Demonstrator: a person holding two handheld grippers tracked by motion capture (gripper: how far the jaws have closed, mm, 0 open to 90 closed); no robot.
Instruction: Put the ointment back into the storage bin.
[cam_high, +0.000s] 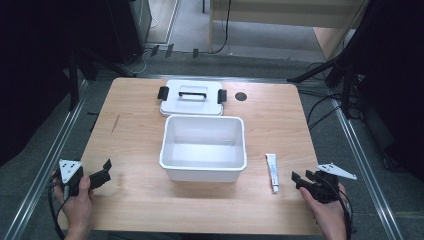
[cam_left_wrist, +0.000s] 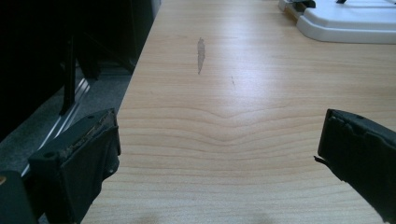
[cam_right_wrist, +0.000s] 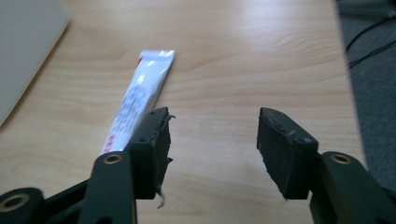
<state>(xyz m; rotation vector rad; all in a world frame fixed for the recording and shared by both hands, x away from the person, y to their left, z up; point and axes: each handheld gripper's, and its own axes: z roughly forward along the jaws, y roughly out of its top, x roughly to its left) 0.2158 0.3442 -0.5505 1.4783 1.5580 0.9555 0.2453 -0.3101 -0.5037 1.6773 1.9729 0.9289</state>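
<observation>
1. Black-jawed, the right gripper (cam_high: 305, 180) lay low at the near right of the white bin (cam_high: 203, 148), held in the person's right hand (cam_high: 327, 212); its jaws stood partly apart with nothing between them, aimed past the tube.
2. The left gripper (cam_high: 102, 173) rested near the left of the bin in the left hand (cam_high: 77, 202) — jaws wide apart, gripping nothing.
3. The tube (cam_high: 272, 171) lay flat on the table just right of the bin, apart from it, its cap toward the person.
4. The wooden table (cam_high: 140, 200) bore a lid (cam_high: 192, 96) with a handle and black clips just behind the bin; grey floor, cables and tripod legs surrounded it.
5. The right gripper view showed the tube (cam_right_wrist: 135, 100) passing behind the left-hand jaw — whether touching, I could not tell; the left gripper view showed a grey scuff (cam_left_wrist: 201, 54) on the wood.
</observation>
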